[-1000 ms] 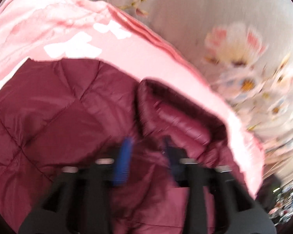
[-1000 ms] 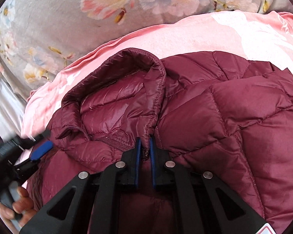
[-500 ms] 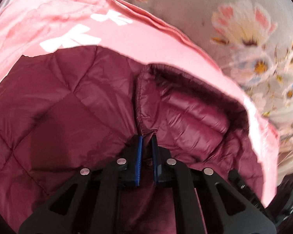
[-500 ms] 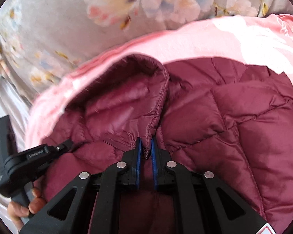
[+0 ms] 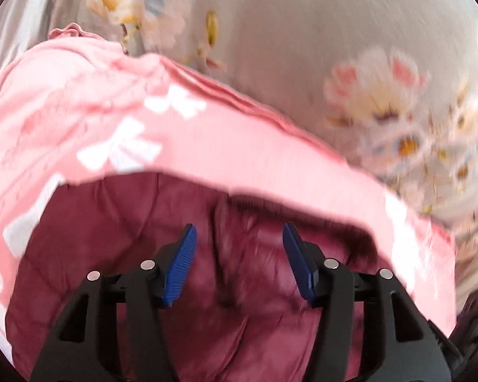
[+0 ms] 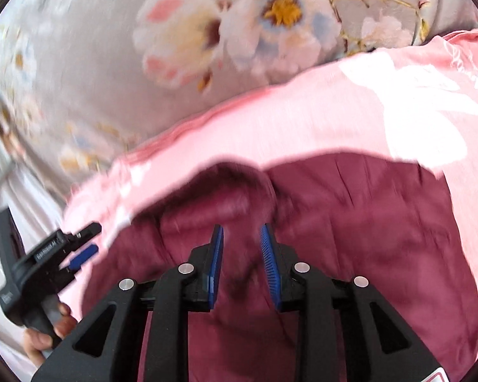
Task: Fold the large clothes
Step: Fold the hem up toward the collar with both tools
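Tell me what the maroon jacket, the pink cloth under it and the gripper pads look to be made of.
Maroon jacket: likely thin nylon or polyester shell over padding; slight sheen, stitched quilting.
Pink cloth: matte woven or knit fabric, probably cotton-like; soft folds, white print.
Pads: blue ribbed rubber or plastic, hard to tell which, on both open grippers, left gripper and right gripper.

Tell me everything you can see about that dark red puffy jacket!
The jacket is dark red, shiny and quilted into puffy squares, so it looks like a padded winter coat. Its stand-up collar curls open at the top. It lies spread on a pink blanket with white shapes, over a flowery sheet. The picture is blurry. The left hand-held gripper and right hand-held gripper are both open just above the collar, gripping nothing.
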A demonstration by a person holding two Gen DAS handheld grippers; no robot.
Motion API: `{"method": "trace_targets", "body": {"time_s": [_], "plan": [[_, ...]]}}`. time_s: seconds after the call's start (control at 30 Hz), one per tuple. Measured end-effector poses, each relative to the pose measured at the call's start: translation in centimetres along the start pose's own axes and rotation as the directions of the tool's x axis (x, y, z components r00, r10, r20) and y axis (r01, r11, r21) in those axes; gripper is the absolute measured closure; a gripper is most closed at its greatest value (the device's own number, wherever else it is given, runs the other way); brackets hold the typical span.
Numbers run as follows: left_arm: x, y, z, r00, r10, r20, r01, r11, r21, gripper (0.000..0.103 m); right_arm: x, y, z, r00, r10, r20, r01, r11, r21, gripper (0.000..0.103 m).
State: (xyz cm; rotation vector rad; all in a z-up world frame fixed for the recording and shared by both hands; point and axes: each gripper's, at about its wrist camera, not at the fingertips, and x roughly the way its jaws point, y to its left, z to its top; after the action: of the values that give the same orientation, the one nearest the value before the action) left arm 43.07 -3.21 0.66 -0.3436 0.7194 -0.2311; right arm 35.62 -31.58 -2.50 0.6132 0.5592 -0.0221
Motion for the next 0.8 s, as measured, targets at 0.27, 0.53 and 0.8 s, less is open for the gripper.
{"method": "trace_targets", "body": {"time_s": [0.27,0.53,0.8], "plan": [[5.4,-1.0,4.0,0.999,0.015,-0.044,-0.021,0.990,-0.139,0.049,4.5,0.3,3.8,0.998,-0.011,0.061,0.004,0.993,0.114,0.077],[8.7,-1.4,1.2,0.982,0.104,-0.155,-0.107,0.994,-0.013,0.059,7.5,0.9,1.5,0.990,-0.070,-0.122,0.067,0.997,-0.030,0.084],[9.4,-0.5,-1.1,0.967,0.175,-0.186,-0.162,0.983,0.082,0.062,8.2,-0.9,0.0,0.974,-0.132,-0.184,0.122,0.991,-0.062,0.103]]}}
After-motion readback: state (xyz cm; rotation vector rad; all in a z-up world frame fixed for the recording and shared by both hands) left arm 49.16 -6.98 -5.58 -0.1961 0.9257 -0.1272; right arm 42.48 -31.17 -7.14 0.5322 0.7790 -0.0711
